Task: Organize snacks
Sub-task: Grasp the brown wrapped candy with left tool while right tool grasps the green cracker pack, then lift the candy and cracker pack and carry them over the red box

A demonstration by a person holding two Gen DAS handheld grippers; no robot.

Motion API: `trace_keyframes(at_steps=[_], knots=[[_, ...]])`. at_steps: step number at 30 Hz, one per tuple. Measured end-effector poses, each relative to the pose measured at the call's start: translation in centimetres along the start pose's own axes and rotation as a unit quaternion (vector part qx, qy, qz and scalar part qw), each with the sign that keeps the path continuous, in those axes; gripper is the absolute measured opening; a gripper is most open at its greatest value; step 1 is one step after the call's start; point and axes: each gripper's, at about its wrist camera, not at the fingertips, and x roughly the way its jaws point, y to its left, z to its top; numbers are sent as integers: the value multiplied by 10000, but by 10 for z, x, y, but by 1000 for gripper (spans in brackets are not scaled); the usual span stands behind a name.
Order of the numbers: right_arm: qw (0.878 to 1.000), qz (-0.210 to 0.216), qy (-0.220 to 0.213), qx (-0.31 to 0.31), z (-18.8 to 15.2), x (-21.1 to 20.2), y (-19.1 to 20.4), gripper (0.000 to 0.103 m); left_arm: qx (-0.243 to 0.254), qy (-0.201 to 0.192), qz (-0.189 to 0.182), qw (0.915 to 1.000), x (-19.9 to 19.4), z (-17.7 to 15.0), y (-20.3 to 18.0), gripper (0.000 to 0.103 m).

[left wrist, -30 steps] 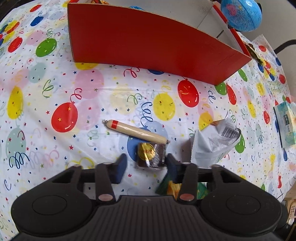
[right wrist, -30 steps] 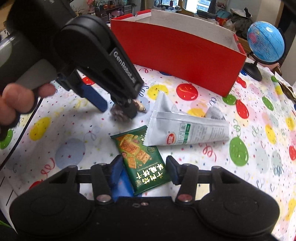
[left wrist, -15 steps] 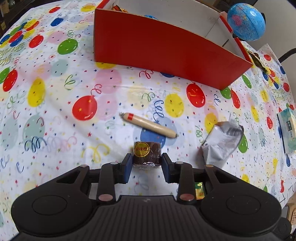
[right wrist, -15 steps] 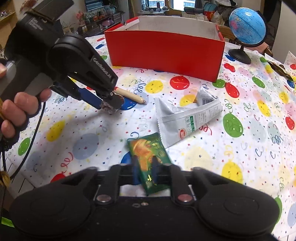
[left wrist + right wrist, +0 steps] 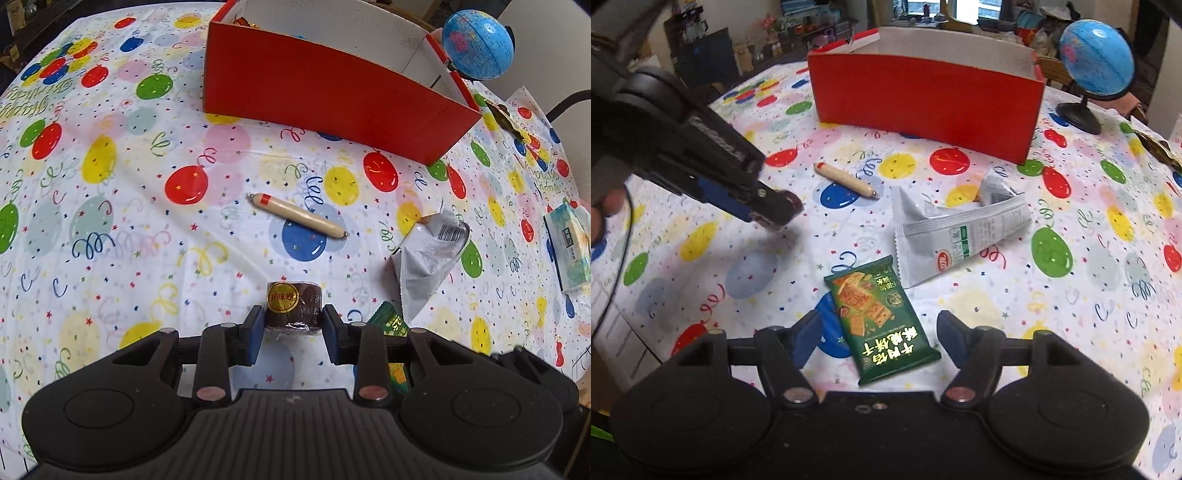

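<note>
My left gripper (image 5: 293,317) is shut on a small brown wrapped cake with a gold label (image 5: 293,304) and holds it above the balloon tablecloth; it shows from the side in the right wrist view (image 5: 775,212). My right gripper (image 5: 877,332) is open, its fingers either side of a green cracker packet (image 5: 881,317) lying on the cloth. A wrapped sausage stick (image 5: 297,216) (image 5: 846,180) and a white snack bag (image 5: 428,258) (image 5: 956,232) lie in front of the red box (image 5: 332,96) (image 5: 923,96).
A blue globe (image 5: 1095,62) (image 5: 478,44) stands at the box's right end. A tissue pack (image 5: 569,247) lies at the table's right edge. The green packet's corner (image 5: 393,323) shows beside my left gripper. A person's hand (image 5: 605,206) holds the left gripper.
My left gripper has risen with the cake and pulled back from the sausage. My right gripper, shut on the green packet half a second ago, has opened; the packet lies flat.
</note>
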Motion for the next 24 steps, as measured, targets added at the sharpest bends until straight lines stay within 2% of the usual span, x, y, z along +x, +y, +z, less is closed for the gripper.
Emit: trace_keyframes(at_steps=[9, 15, 19, 24], knots=[[9994, 39, 182, -292, 4, 17, 4, 56, -26, -11, -6, 10000, -5, -4, 8, 33], [9992, -19, 155, -362, 3, 17, 7, 47, 13, -14, -14, 10000, -6, -6, 8, 33], [9986, -120, 114, -506, 0, 15, 13, 45, 81, -21, 22, 10000, -8, -9, 7, 33], [9997, -163, -62, -144, -3, 3, 12, 44, 101, -45, 11, 9999, -14, -12, 6, 33]])
